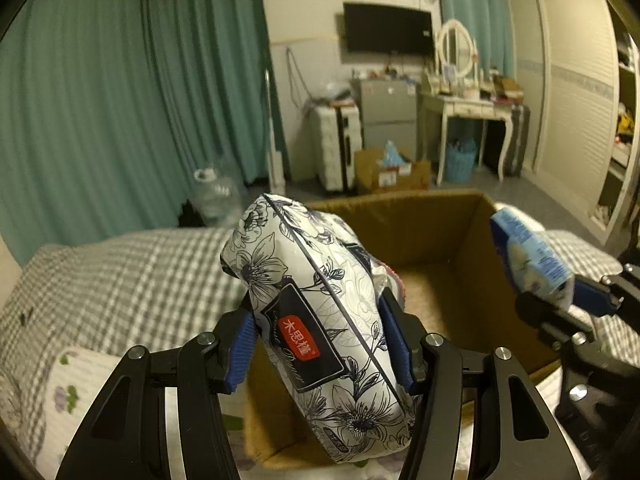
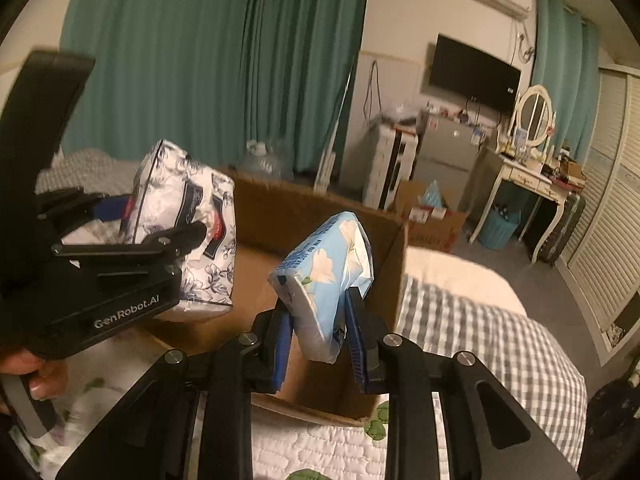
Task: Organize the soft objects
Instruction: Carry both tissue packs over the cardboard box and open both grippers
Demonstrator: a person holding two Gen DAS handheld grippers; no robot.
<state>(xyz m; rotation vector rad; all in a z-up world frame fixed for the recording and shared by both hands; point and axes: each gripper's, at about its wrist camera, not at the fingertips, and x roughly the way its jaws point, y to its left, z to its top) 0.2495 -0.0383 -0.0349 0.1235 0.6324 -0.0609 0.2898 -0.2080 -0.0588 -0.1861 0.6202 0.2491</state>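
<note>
My left gripper (image 1: 320,344) is shut on a white tissue pack with a black flower print (image 1: 316,308) and holds it above the near left corner of an open cardboard box (image 1: 432,224) on the bed. The pack also shows in the right wrist view (image 2: 188,232). My right gripper (image 2: 320,340) is shut on a light blue tissue pack (image 2: 324,280) and holds it tilted over the box (image 2: 320,208). In the left wrist view the blue pack (image 1: 528,252) hangs at the box's right wall. A bit of another soft item shows inside the box behind the white pack.
The box stands on a bed with a grey checked cover (image 1: 120,280) and a floral quilt (image 2: 320,452). Beyond the bed are teal curtains (image 1: 120,100), a water jug (image 1: 216,196), drawers, a small fridge, a dressing table (image 1: 468,108) and a wardrobe.
</note>
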